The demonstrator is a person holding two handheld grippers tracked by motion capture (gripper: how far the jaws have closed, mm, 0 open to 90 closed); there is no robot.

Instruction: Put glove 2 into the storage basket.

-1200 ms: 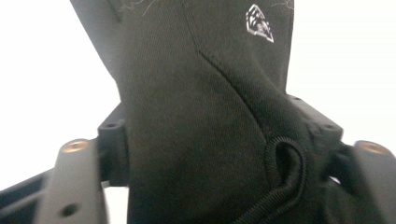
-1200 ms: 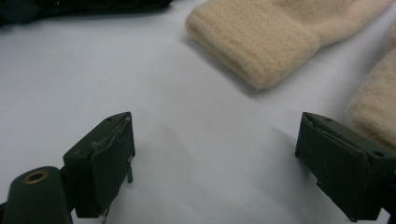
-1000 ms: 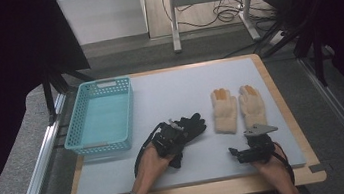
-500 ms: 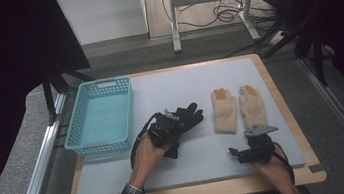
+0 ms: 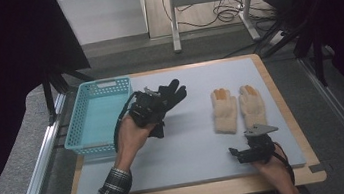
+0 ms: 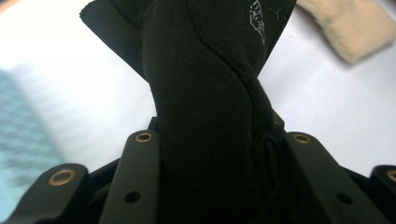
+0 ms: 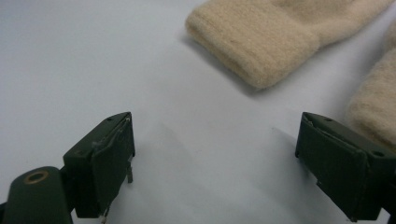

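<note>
A black glove (image 5: 168, 94) hangs lifted above the white mat, held by my left gripper (image 5: 148, 107), which is shut on it beside the basket. In the left gripper view the black glove (image 6: 210, 93) is clamped between the two jaws and hides what lies ahead. Two cream knitted gloves (image 5: 237, 108) lie side by side on the mat at the right. My right gripper (image 5: 254, 151) rests open near the mat's front right, just short of their cuffs. The nearest cream cuff (image 7: 261, 44) lies ahead of its spread jaws.
A turquoise plastic basket (image 5: 96, 114) stands at the mat's left edge, close to my left hand. The white mat (image 5: 191, 145) lies on a wooden board with metal rails on both sides. A table frame and cables stand on the floor beyond.
My left gripper has carried the black glove up and to the left, toward the basket. The right gripper and the cream gloves have stayed put.
</note>
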